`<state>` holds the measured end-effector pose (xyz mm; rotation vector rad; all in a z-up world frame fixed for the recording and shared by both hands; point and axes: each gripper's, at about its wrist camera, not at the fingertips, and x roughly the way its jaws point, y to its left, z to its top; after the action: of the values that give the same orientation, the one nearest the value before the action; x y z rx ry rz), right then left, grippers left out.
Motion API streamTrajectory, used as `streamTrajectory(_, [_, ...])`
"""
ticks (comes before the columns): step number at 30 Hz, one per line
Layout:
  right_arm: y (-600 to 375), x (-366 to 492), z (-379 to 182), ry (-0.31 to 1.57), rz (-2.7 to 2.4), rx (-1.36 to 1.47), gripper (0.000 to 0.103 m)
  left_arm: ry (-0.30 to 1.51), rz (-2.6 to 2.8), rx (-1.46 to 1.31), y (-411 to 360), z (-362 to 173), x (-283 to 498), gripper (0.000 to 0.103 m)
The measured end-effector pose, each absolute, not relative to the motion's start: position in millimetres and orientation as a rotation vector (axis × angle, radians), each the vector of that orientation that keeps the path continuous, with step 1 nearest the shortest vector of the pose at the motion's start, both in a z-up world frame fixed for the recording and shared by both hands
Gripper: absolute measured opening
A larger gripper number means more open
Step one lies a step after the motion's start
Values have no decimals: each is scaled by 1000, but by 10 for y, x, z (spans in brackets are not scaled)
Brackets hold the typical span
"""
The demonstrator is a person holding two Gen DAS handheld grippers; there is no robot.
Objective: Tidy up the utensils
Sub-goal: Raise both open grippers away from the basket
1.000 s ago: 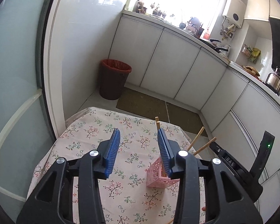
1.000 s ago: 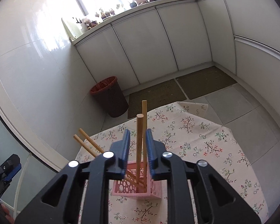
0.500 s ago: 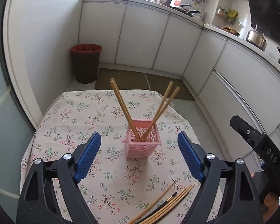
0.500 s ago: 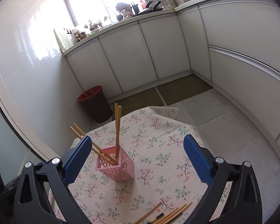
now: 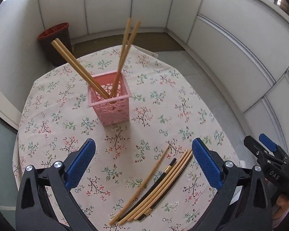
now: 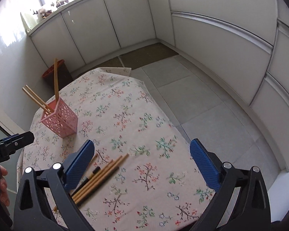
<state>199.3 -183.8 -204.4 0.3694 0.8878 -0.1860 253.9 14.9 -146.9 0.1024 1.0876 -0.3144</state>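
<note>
A pink perforated holder (image 5: 110,104) stands upright on the floral tablecloth (image 5: 160,104) and holds several wooden chopsticks (image 5: 81,69). It also shows in the right wrist view (image 6: 60,120). A loose bunch of wooden and dark chopsticks (image 5: 156,188) lies on the cloth near the front edge, also in the right wrist view (image 6: 98,177). My left gripper (image 5: 143,165) is open and empty above the loose bunch. My right gripper (image 6: 142,165) is open and empty, its left finger over the bunch's near end.
A dark bin with a red liner (image 5: 56,42) stands on the floor beyond the table. White cabinets (image 6: 221,44) run around the room. The other gripper shows at the right edge of the left wrist view (image 5: 269,165) and at the left edge of the right wrist view (image 6: 9,144).
One second ago my right gripper was shut on a pair of chopsticks over the holder. It let them go into it. Both grippers opened wide and pulled back toward the loose chopsticks.
</note>
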Motion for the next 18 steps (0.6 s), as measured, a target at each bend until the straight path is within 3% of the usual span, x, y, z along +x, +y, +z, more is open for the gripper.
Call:
streamTrajectory(5, [-1888,1877,-2298,986,-190,388,97,1207,-373,216,-121,-1784,2558,96])
streamTrajectory(18, [-1967,1901,-2714,1138,-133,538,97,1413,-395,129,-297,-2390,2808,96])
